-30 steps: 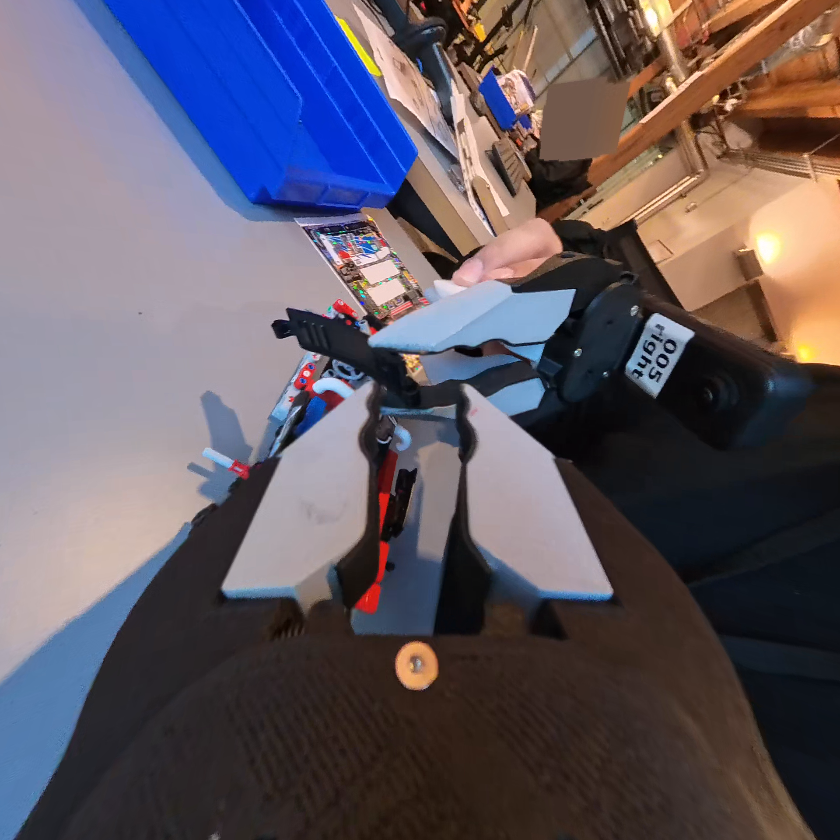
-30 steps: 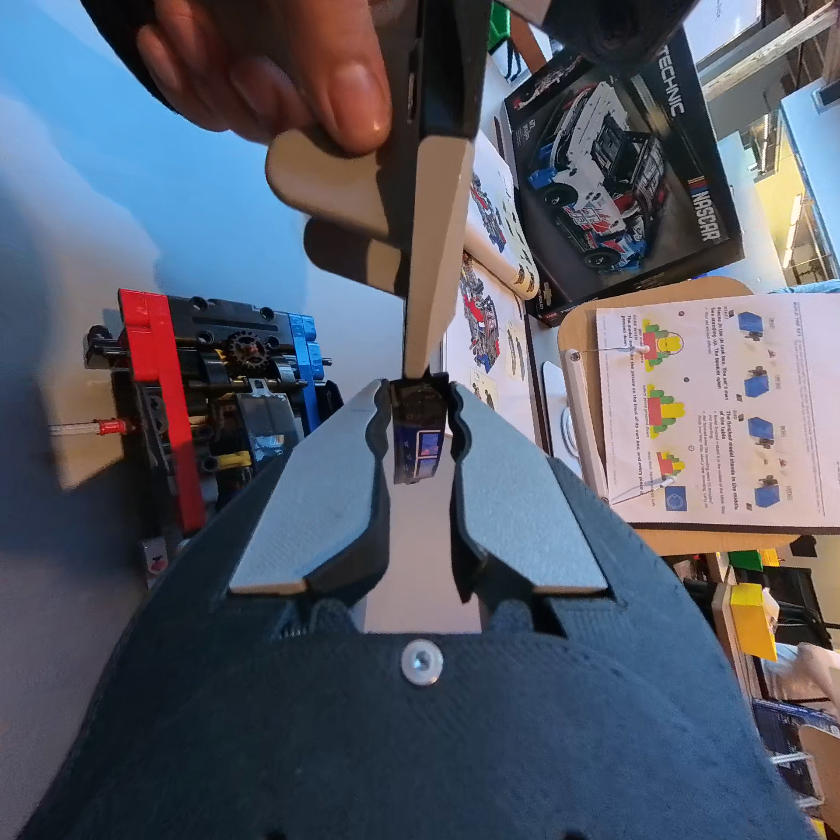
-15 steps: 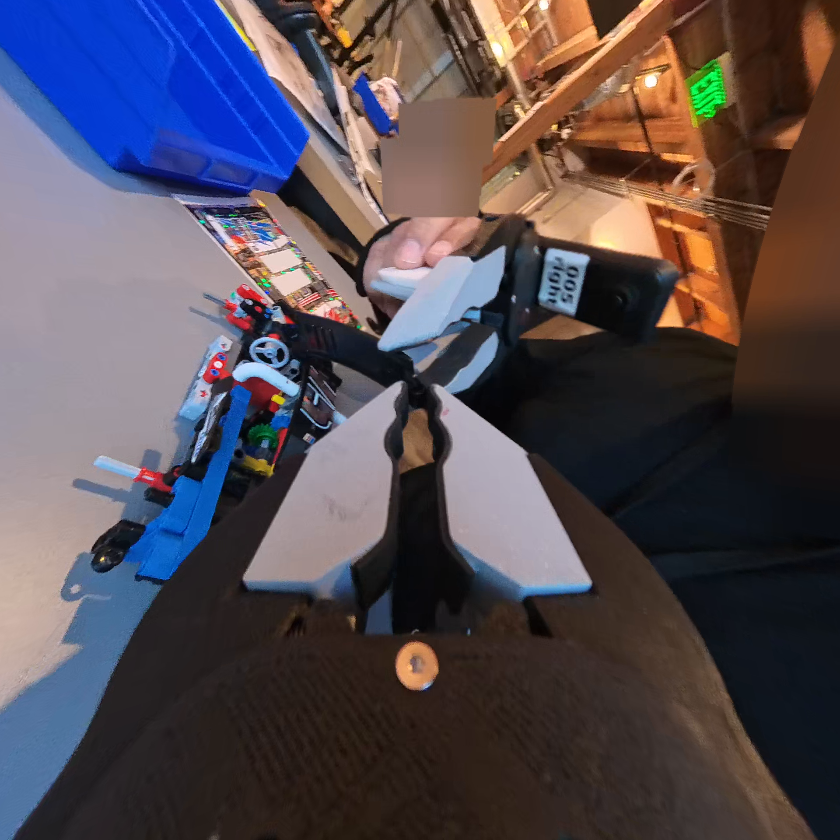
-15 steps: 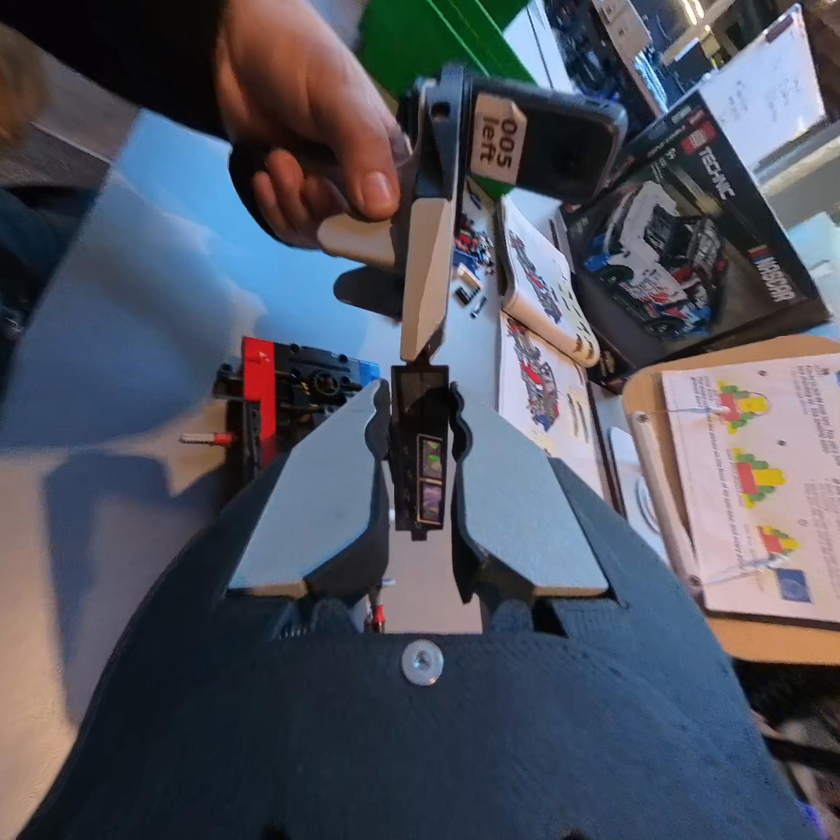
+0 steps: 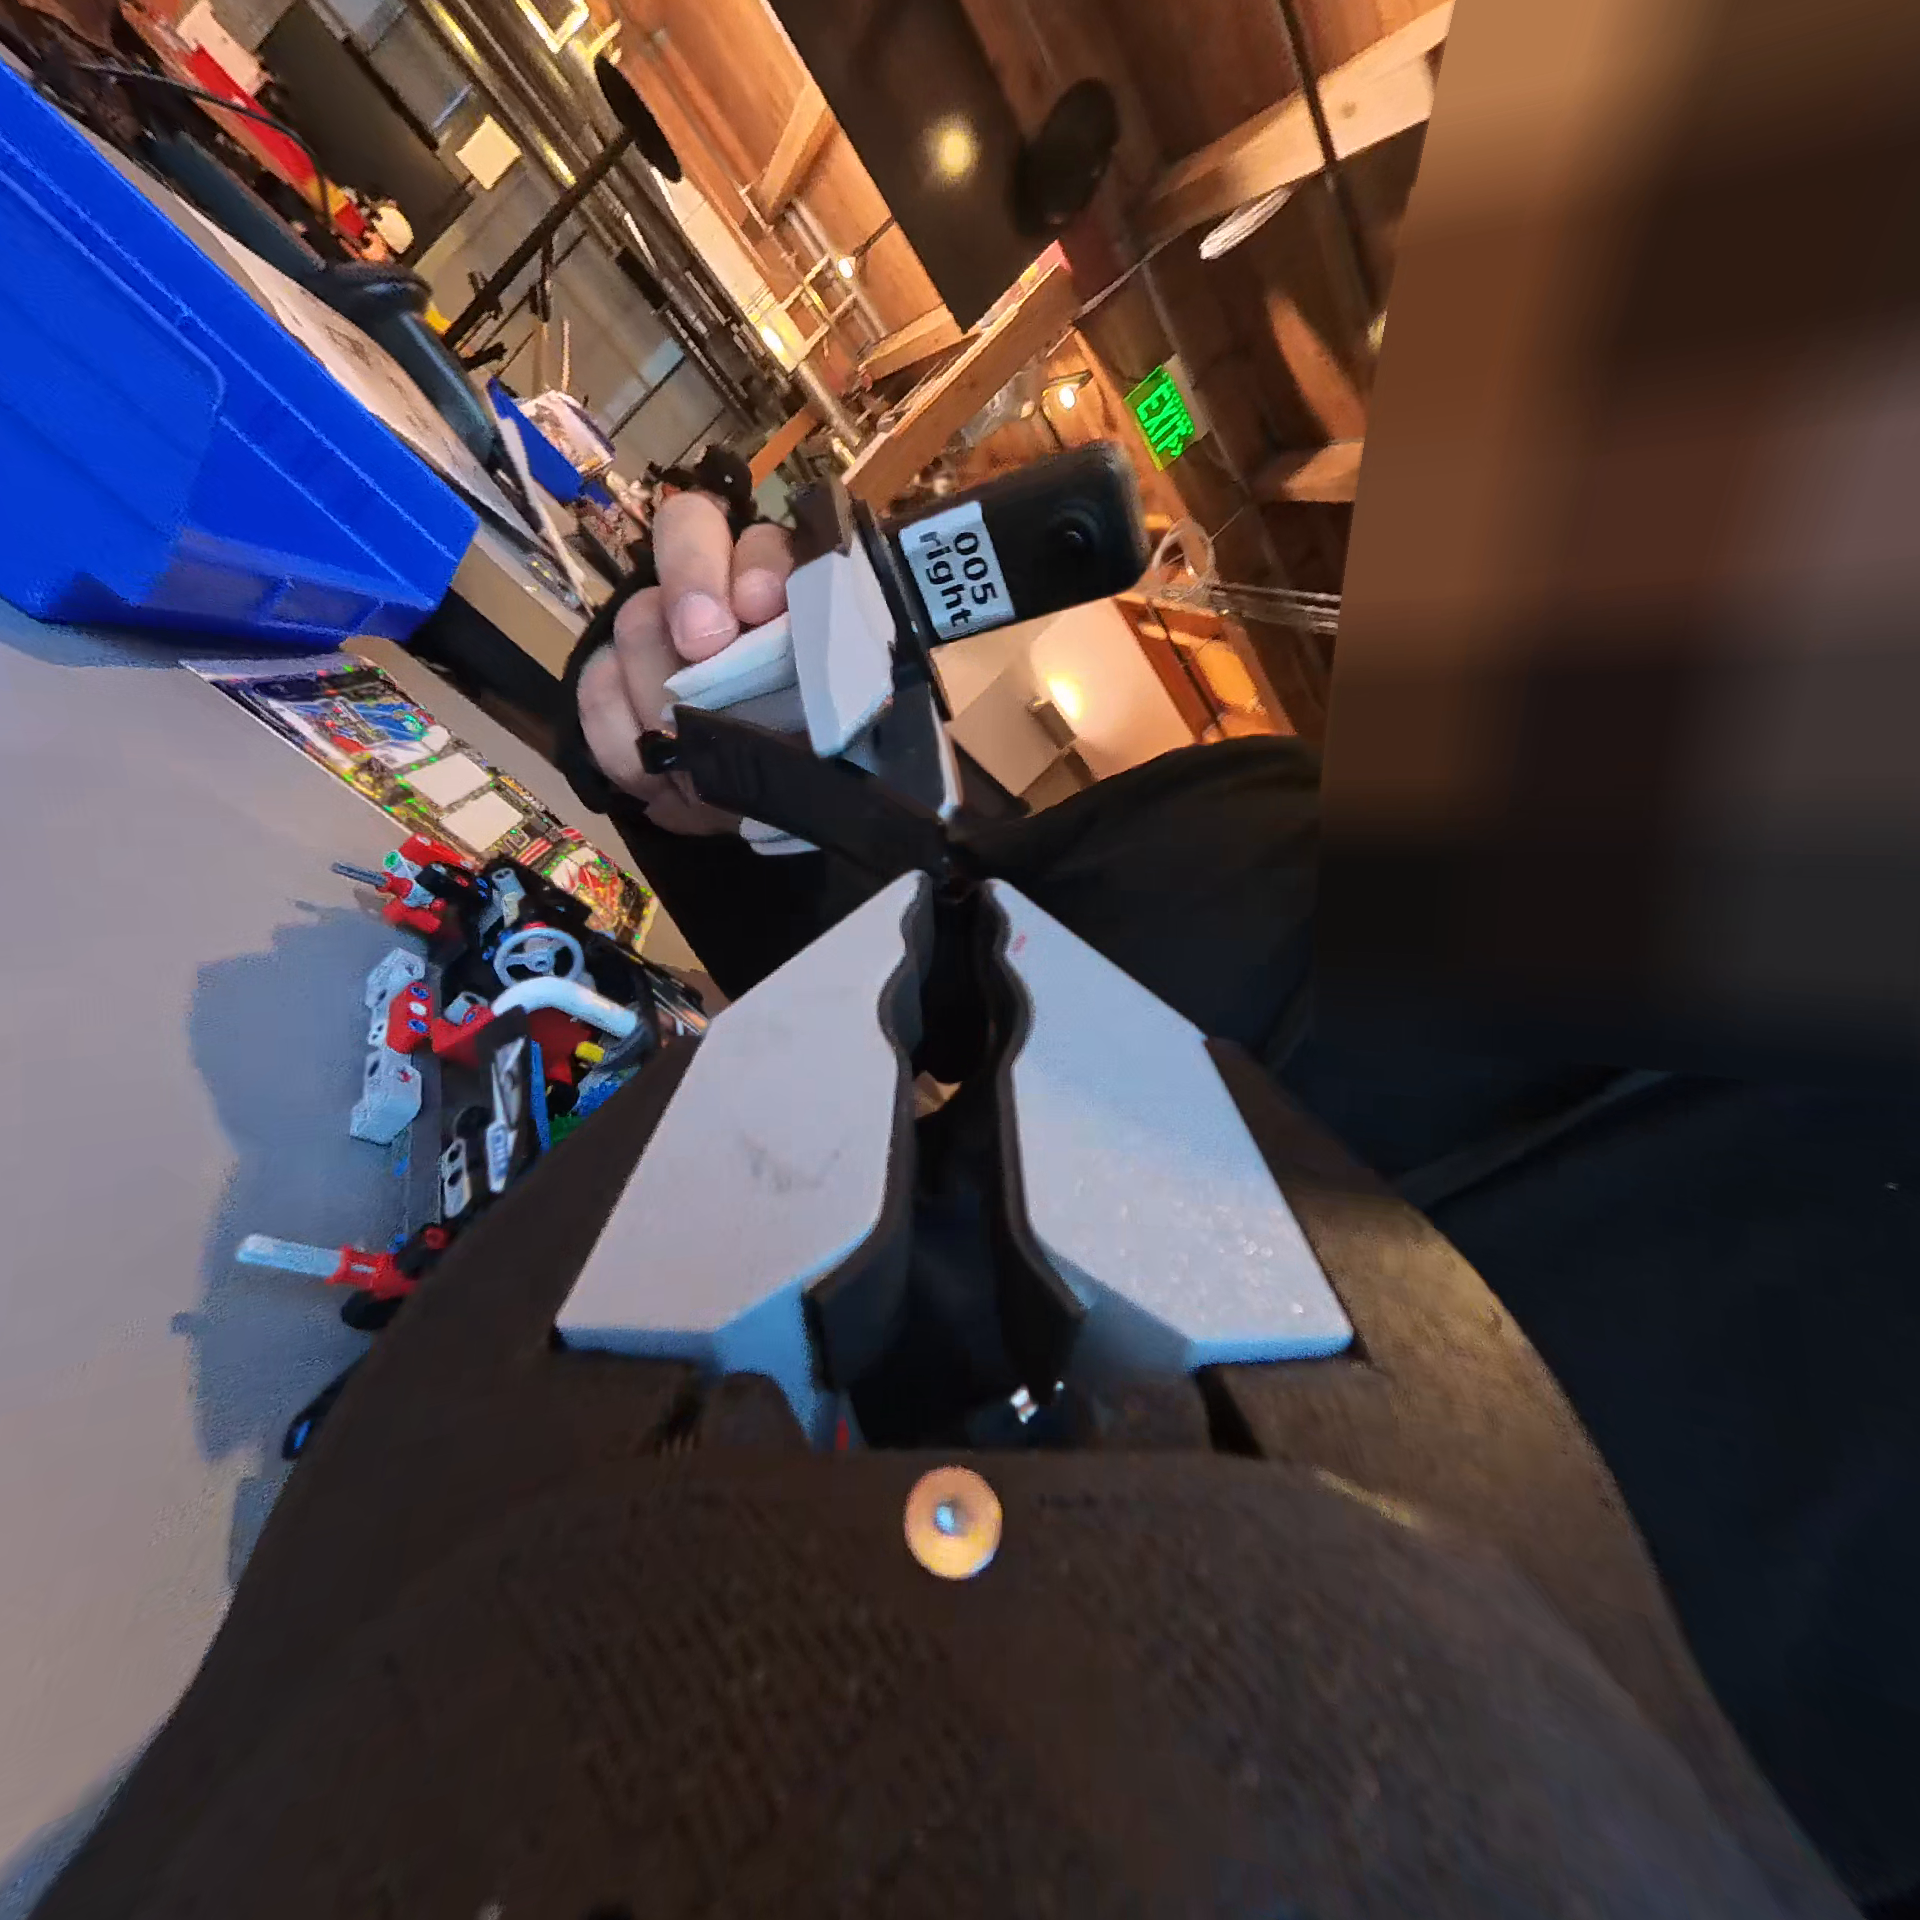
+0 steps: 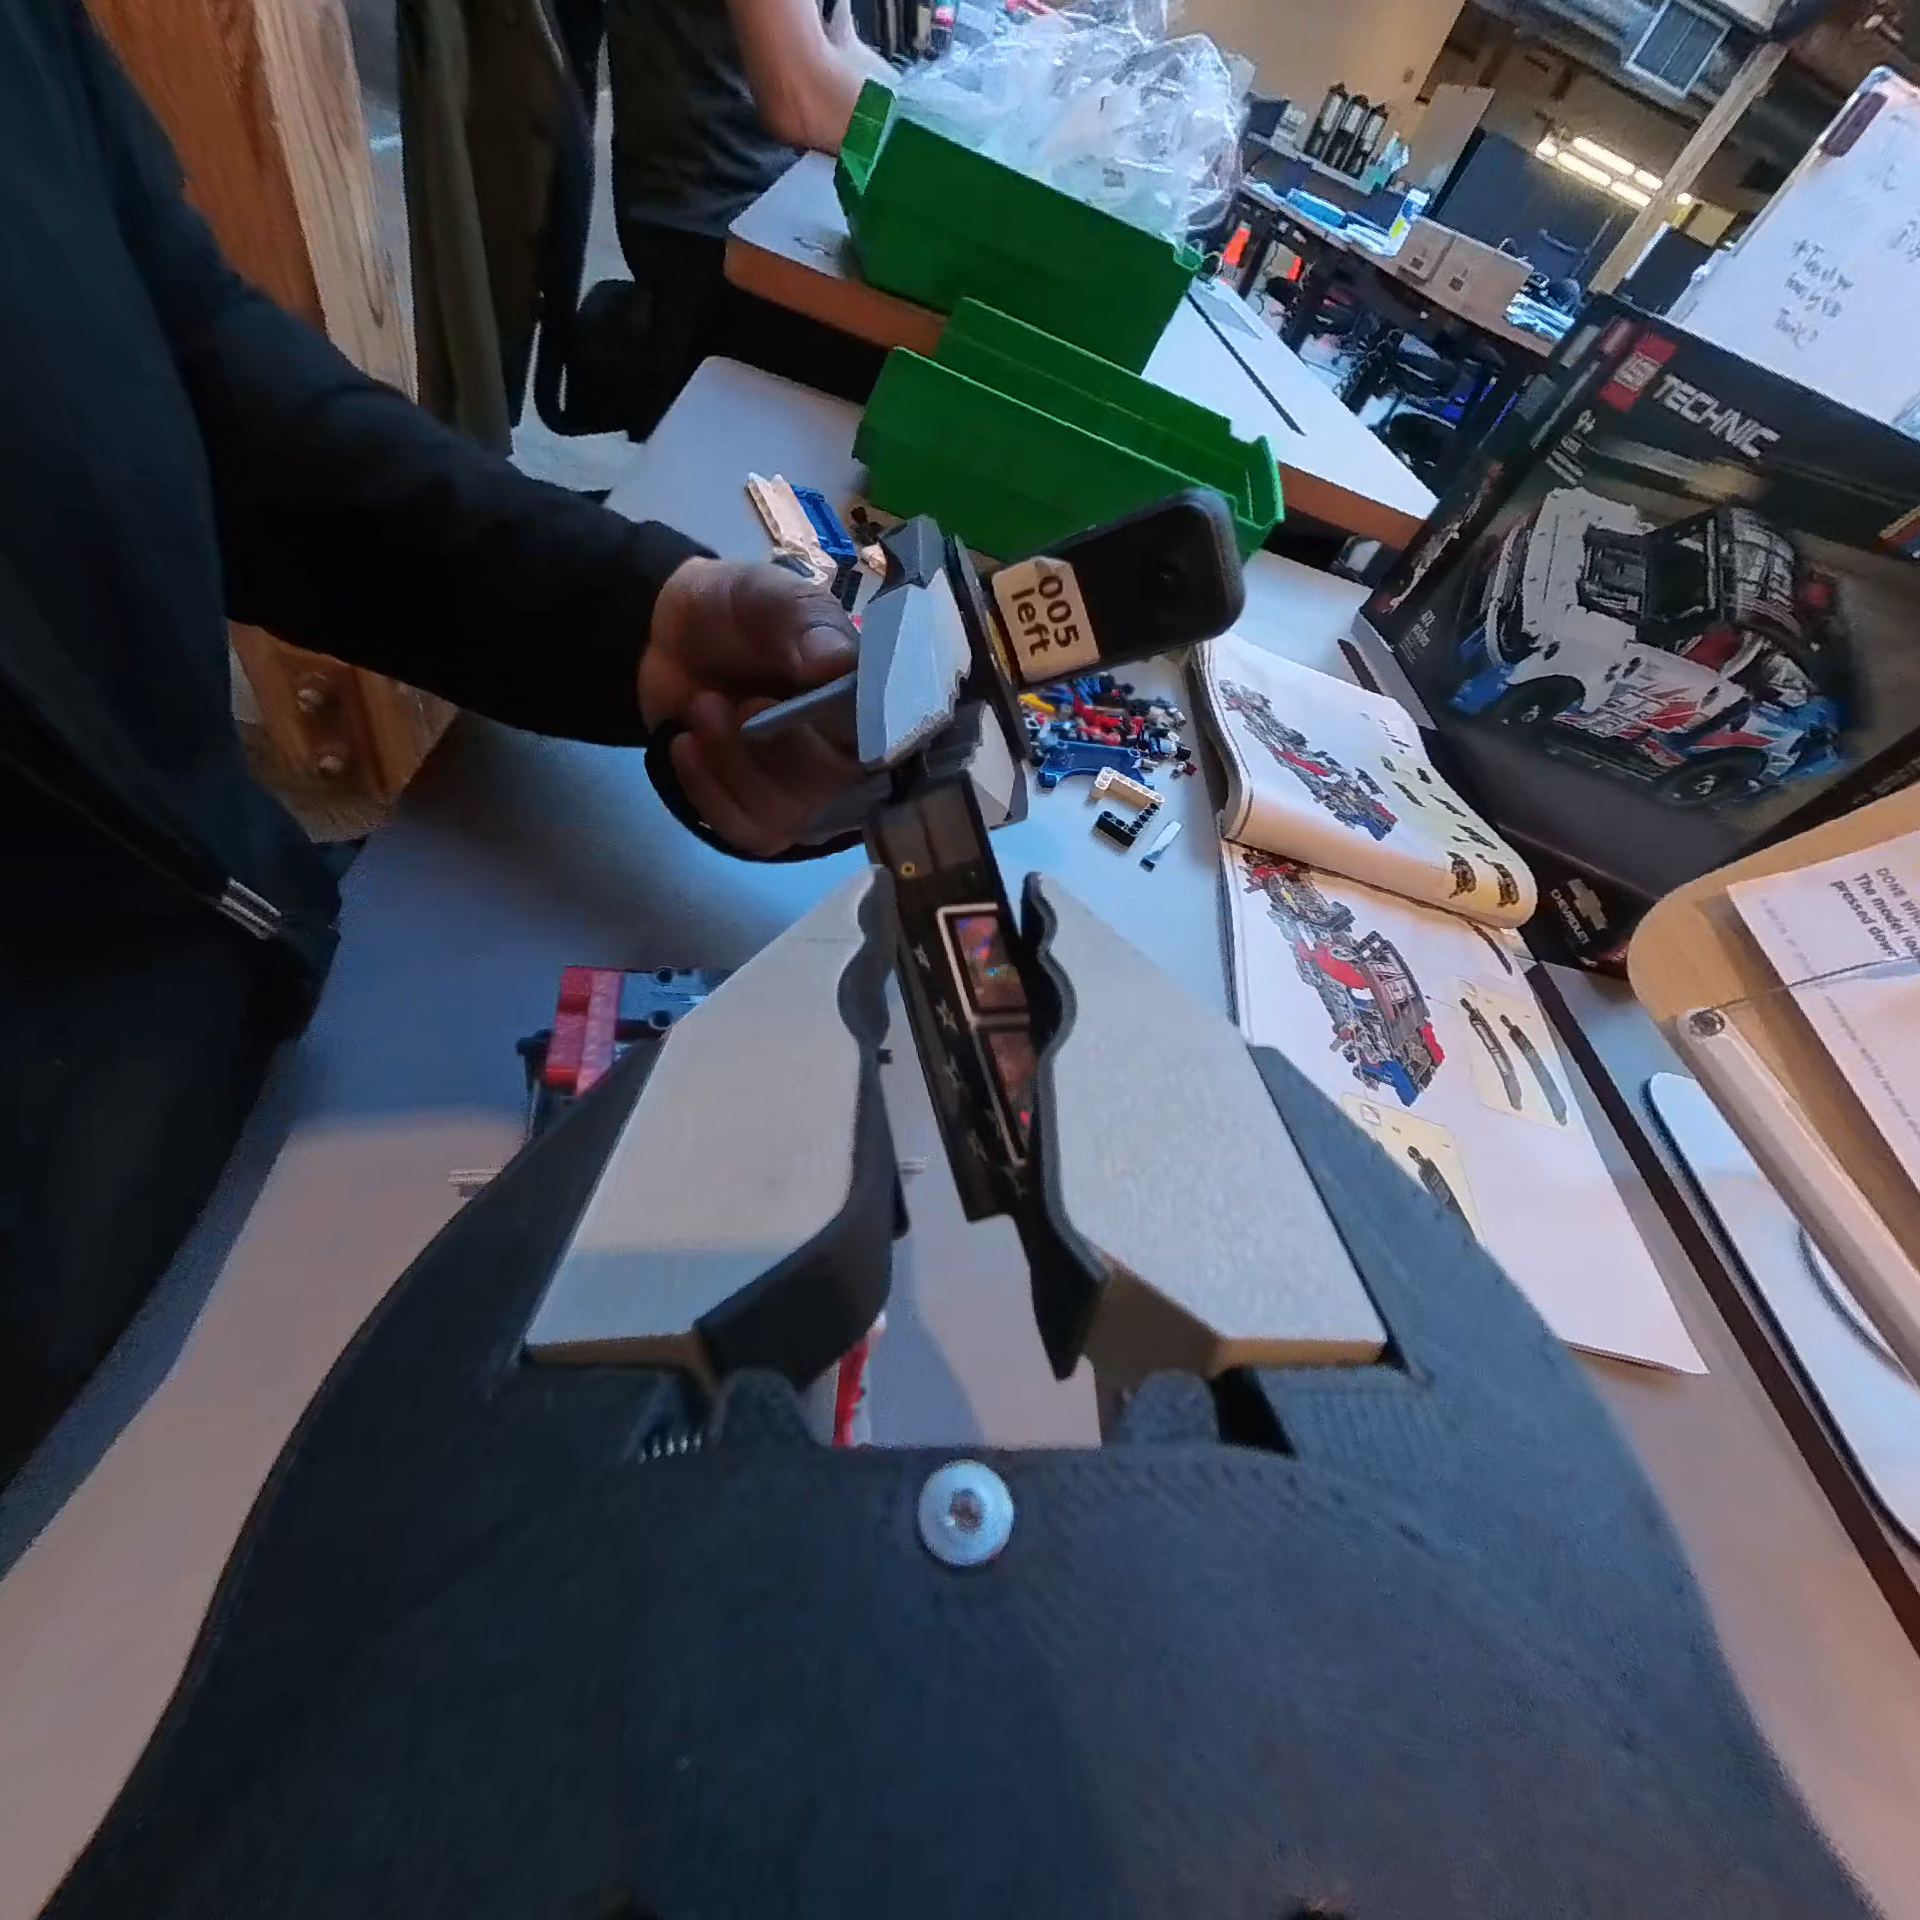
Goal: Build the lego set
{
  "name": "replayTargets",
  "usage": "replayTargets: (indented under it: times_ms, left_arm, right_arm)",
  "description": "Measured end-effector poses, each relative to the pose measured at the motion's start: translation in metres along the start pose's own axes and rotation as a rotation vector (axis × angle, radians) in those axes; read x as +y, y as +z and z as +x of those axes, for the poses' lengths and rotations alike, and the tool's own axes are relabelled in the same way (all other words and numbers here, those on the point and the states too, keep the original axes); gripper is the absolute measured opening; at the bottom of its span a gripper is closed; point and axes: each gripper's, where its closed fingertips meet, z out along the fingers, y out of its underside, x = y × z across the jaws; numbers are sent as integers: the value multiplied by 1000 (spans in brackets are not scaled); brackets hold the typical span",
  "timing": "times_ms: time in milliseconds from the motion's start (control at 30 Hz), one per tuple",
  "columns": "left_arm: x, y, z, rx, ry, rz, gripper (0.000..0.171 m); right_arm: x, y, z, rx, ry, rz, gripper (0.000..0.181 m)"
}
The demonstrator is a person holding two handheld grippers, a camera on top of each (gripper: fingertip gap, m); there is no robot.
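My left tool (image 5: 951, 894) and my right tool (image 6: 951, 904) both pinch the long black piece (image 6: 971, 997) above the table (image 5: 104, 831).

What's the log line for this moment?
left claw: shut on black panel end | right claw: shut on black panel | panel off table | chassis on table

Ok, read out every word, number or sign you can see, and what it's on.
I won't quote writing; it stands on these:
White camera tag, left wrist view.
White camera tag, right wrist view.
Green lit sign.
Black box.
Whiteboard, too faint.
Paper sheet, cut off.
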Motion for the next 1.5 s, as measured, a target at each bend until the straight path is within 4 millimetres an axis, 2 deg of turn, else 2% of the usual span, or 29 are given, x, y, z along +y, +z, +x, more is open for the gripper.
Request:
replayTargets:
  times_ms: [100, 200, 467, 600, 800, 1067, 1300, 1500]
  left_arm:
    - [-6, -5, -5, 39, -35, 27, 5]
    - [-10, -6, -6, 87, -56, 51, 5]
    - [-10, -4, -18, 86, -100, 68, 5]
    - [-8, -8, -30, 7, -80, 59, 5]
    - [-4, -10, -36, -126, 11, 6, 6]
    - [-9, -27, -37, -248, 47, 47, 9]
    - [12, -56, -46, -505, 131, -21, 17]
    - [38, -48, -53, -608, 189, -176, 22]
  right_arm:
    - [6, 0, 7, -18, 22, 2, 20]
    - [12, -1, 10, -54, 44, 6, 27]
    - [25, -2, 13, -112, 98, -6, 24]
    - [36, 1, 14, -117, 130, -57, 24]
    - [38, -1, 11, -122, 169, -68, 24]
    - [42, -15, 11, -100, 266, -92, 24]
    - [63, -21, 1, -96, 271, -274, 24]
    - [82, -8, -20, -161, 221, -463, 24]
